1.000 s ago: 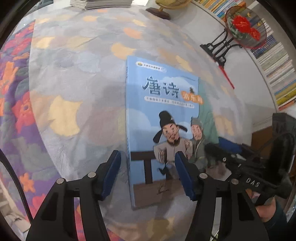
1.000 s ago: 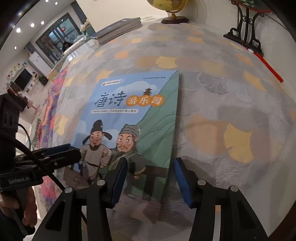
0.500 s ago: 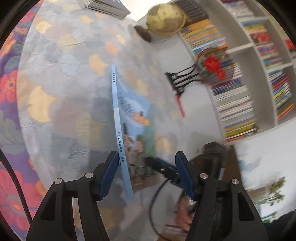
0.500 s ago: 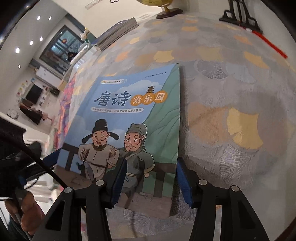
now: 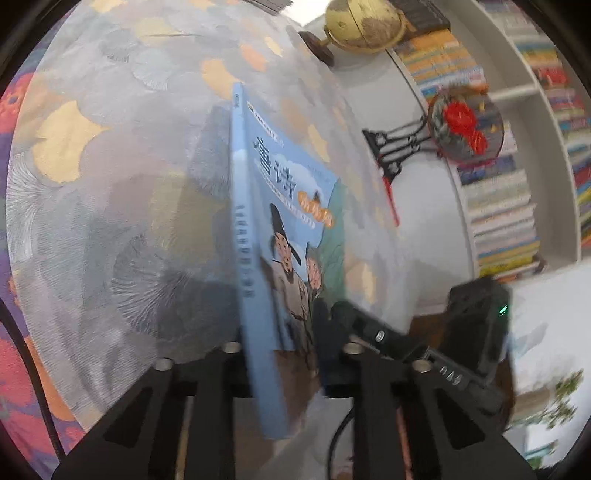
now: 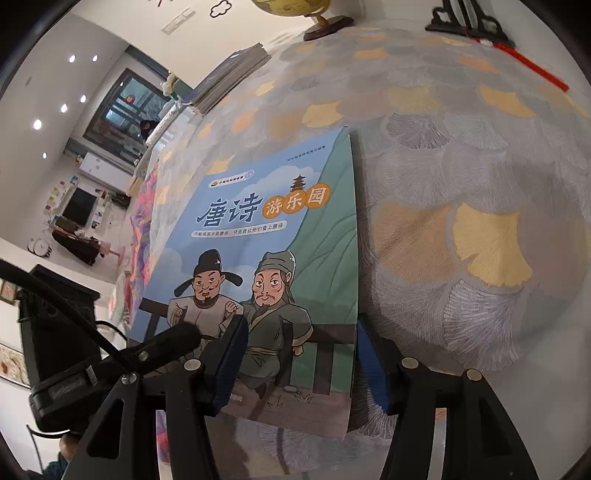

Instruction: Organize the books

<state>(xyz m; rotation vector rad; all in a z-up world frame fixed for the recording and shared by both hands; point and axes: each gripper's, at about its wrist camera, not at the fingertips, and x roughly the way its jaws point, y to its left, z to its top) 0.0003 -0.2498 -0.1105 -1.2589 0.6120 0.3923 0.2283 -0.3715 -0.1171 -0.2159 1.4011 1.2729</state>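
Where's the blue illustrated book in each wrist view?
Left wrist: blue illustrated paperback book centre, seen spine-on, tilted up, lower end between that gripper's fingers.
Right wrist: cover faces camera, centre-left.
Shared landmark: yellow-beige globe on a dark round base, top edge.

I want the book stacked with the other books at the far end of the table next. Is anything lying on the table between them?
Nothing visible does. The book, clamped at its spine edge by the left gripper, faces bare patterned tablecloth up to the stack of books. The globe stands right of that stack, off the line.
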